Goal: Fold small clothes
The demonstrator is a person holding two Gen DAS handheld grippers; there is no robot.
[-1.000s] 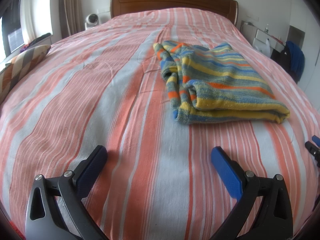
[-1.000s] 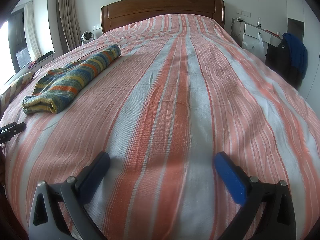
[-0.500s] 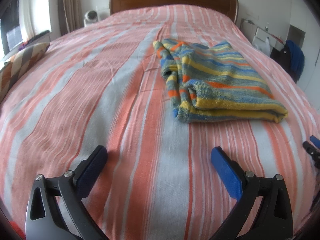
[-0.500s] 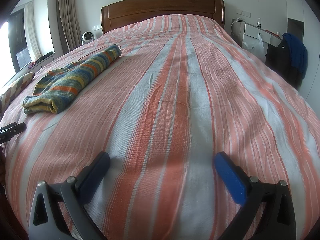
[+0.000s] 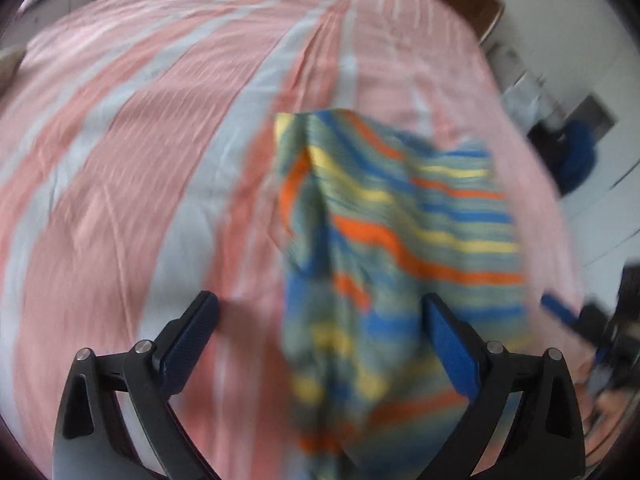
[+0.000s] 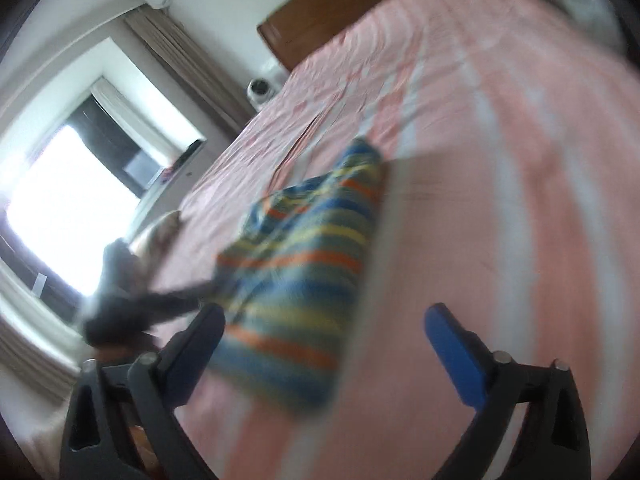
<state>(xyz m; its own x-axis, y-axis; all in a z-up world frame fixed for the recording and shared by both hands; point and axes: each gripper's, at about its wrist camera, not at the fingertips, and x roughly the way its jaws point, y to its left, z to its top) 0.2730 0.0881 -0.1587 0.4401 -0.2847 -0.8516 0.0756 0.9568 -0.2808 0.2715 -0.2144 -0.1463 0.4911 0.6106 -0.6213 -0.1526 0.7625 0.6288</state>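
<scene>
A folded knit garment with blue, yellow, orange and grey-green stripes lies on the pink-and-white striped bed. My left gripper hangs open just over its near left part, and cloth shows in the gap between the blue pads, untouched. In the right wrist view the garment lies left of centre. My right gripper is wide apart with its jaws closing. The garment's near right edge lies between its fingers, and neither pad presses on it. The other gripper is a dark blur at the garment's left side. Both views are motion-blurred.
A wooden headboard closes the far end of the bed. A bright window with curtains and a small white device are on the left. Dark blue cloth hangs by furniture on the right.
Both grippers swept in toward the folded garment, which was far off and now fills the space between their fingers. The right view has rolled and turned left. Both pictures went blurry.
</scene>
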